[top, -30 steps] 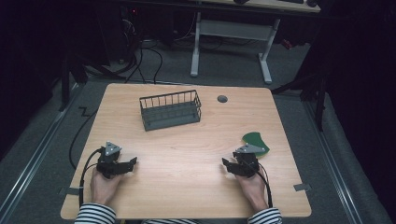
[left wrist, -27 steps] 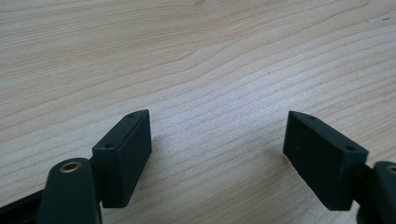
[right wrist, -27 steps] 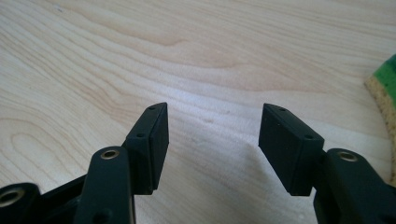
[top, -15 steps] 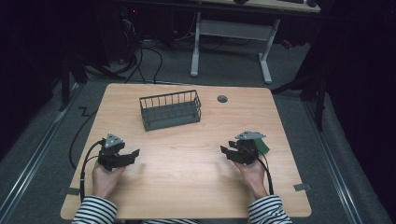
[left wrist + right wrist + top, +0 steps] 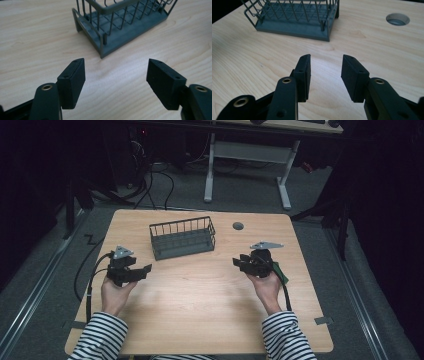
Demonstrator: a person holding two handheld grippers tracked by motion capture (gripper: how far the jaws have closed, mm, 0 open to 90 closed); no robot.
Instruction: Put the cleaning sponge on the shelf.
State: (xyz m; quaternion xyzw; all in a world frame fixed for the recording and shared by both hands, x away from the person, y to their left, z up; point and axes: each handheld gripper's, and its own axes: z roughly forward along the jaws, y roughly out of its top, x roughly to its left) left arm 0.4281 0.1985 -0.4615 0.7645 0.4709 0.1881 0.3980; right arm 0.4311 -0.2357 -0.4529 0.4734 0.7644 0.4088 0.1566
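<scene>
Two black grippers, empty | left gripper (image 5: 145,269) fingers wide apart | right gripper (image 5: 238,263) fingers part-open | dark grey wire basket (image 5: 183,238) upright mid-rear on pale woodgrain desk (image 5: 200,295), between the grippers.

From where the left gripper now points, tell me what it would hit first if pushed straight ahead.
Most likely the dark grey wire basket: its near corner stands ahead between the open jaws of the left gripper, with bare light wooden table before it. Since the camera looks down, it might touch the tabletop first.
</scene>
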